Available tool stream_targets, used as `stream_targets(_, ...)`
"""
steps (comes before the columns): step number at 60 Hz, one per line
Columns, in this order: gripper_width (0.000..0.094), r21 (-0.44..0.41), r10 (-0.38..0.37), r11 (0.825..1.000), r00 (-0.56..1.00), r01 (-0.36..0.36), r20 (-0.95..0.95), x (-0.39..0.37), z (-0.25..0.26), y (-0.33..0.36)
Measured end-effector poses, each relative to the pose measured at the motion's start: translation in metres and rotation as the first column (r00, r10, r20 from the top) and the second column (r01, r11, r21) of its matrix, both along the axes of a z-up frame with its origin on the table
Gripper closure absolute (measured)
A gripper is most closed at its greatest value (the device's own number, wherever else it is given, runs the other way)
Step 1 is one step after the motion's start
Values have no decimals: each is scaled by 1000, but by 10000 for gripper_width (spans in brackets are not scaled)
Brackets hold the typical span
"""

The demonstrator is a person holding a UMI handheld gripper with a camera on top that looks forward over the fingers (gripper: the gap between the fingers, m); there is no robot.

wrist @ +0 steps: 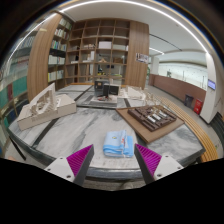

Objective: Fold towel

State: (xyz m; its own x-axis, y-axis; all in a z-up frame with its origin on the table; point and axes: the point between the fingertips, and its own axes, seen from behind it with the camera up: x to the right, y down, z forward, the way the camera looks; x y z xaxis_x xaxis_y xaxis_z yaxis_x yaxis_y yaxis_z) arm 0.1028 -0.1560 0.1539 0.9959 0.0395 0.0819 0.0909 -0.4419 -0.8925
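Observation:
A light blue towel (119, 144) lies folded into a small stack on the marble-patterned table (60, 135), just ahead of my fingers and between their lines. My gripper (113, 158) is open, with the two purple pads (80, 158) spread wide on either side, nothing held between them. The fingertips sit a little short of the towel's near edge, above the table's front edge.
Architectural models stand on the table: a white one (45, 104) at the left, a brown one (152, 118) at the right, a grey one (104, 96) farther back. Tall wooden bookshelves (95, 50) fill the back wall. A curved walkway runs at the right.

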Motion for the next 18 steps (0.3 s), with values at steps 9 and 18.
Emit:
stream_targets(9, 89, 31, -9, 999, 1000, 10, -20, -8, 16, -27)
stream_targets(18, 105, 31, 40, 999, 996, -38, -75, -25, 20, -37)
